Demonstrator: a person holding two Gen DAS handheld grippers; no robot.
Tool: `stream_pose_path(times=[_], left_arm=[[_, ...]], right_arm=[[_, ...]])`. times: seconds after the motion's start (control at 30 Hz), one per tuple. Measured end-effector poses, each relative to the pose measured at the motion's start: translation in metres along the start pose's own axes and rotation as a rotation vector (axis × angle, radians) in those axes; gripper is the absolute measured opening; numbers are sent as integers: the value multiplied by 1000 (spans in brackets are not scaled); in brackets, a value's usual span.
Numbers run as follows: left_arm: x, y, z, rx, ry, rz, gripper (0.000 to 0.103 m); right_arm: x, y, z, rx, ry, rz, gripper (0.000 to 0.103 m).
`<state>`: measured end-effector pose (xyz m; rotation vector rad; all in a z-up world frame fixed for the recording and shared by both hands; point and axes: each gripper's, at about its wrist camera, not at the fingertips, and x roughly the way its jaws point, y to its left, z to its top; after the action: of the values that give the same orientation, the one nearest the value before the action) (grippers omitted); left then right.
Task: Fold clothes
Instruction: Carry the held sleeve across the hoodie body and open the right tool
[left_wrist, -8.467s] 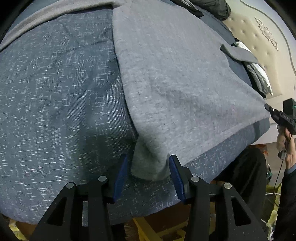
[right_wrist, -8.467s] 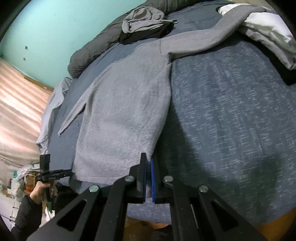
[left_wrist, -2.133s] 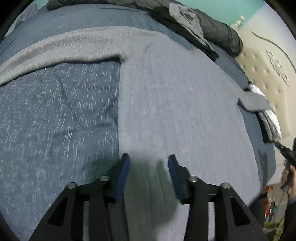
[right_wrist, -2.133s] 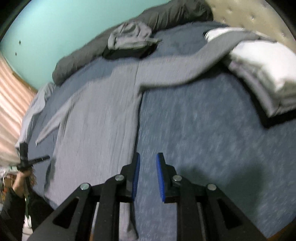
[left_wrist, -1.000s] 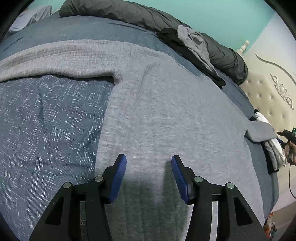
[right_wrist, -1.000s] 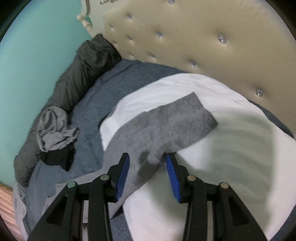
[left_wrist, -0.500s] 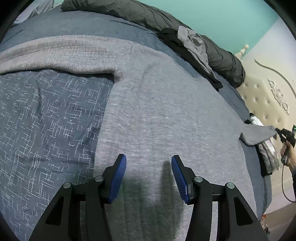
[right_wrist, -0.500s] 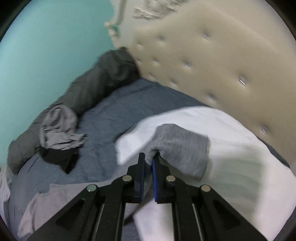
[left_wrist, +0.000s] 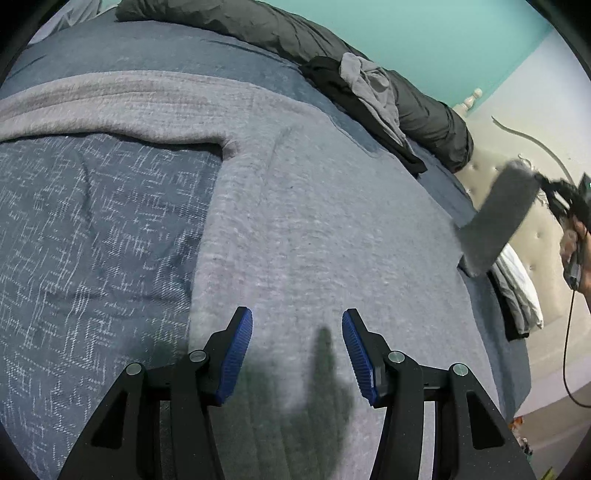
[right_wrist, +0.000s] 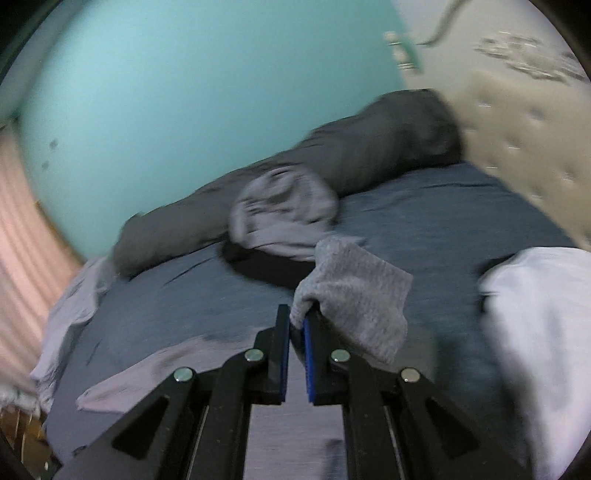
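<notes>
Two claws show. Left claw (left_wrist: 297, 347) hangs wide open just above the grey sweater (left_wrist: 314, 221), which lies spread flat on the blue bed (left_wrist: 92, 229), one sleeve (left_wrist: 110, 107) stretched out to the left. Right claw (right_wrist: 295, 328) is clamped on the other sleeve's cuff (right_wrist: 354, 295), held up off the bed; in the left view that sleeve rises at the far right. Far behind lie a dark duvet (right_wrist: 369, 147) with a crumpled grey garment (right_wrist: 284, 214), and at right a white pile (right_wrist: 543, 332) beside the tufted headboard (right_wrist: 524, 140).
</notes>
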<state>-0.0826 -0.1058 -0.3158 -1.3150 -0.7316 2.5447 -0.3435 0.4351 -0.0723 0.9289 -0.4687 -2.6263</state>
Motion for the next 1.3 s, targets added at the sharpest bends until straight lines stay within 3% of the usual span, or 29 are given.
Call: stream_pose_path(times=[0.23,0.5,0.73,1.0,1.1,1.2,1.3], left_arm=[[-16,8,-2,-25,-22,-24,55],[-22,15,-4,-31,-14,-39,55],[-23,19,-1,-32,-18,-35,55],[-23,22,3,-35,-23,-27,55],[-23,23,4,-34,-24,-23,55],[-20,20,7,-26,-24,-18,55],[-17,17,10,-22,-26,-16,55]], right_arm=[[64,122,-62,-102,108,164,6],[123,212,-164,-209,273,221,6],[149,252,-233,-299,372,209,6],[166,248,-284,-317,464,202,11],[158,246,-299,-329,456,235,21],[153,242,-307,-316,463,277,42],[149,241,-314,-321,471,300,42]])
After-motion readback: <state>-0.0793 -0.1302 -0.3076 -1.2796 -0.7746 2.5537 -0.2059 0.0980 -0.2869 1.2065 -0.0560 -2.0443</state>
